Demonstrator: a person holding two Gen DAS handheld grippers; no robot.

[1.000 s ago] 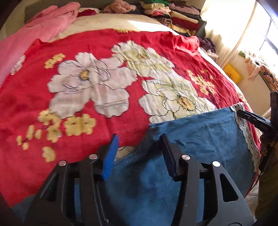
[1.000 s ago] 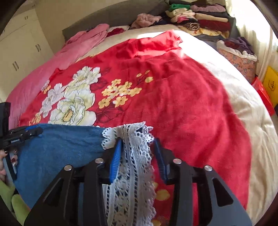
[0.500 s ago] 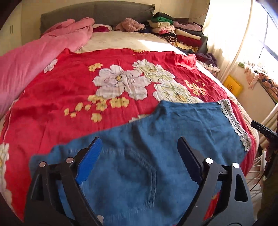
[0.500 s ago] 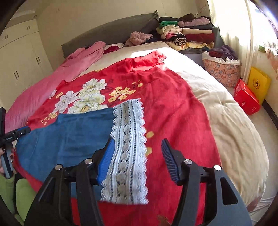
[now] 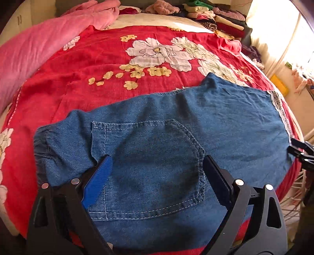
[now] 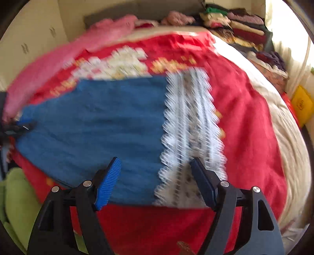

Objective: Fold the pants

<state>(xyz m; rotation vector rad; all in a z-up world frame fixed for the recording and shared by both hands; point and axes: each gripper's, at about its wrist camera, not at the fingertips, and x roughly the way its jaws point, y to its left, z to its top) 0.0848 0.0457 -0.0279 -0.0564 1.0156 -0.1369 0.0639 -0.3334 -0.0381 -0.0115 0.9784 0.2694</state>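
Blue denim pants (image 5: 176,127) lie flat across the near edge of the bed, folded leg on leg, back pocket (image 5: 153,166) facing up. Their white lace cuff (image 6: 192,127) is at the right end. My left gripper (image 5: 157,164) is open and empty, hovering over the pocket near the waistband end. My right gripper (image 6: 155,168) is open and empty, hovering over the near edge where denim meets lace. The right wrist view is motion-blurred. Each gripper shows at the edge of the other's view.
A red floral bedspread (image 5: 98,64) covers the bed. A pink blanket (image 5: 39,45) lies along the left side. Stacks of folded clothes (image 5: 215,17) sit at the headboard. A yellow bag (image 6: 302,104) stands on the floor to the right.
Both grippers let go of the pants, opened wide and pulled back toward the near bed edge. The pants now lie spread flat on the bedspread.
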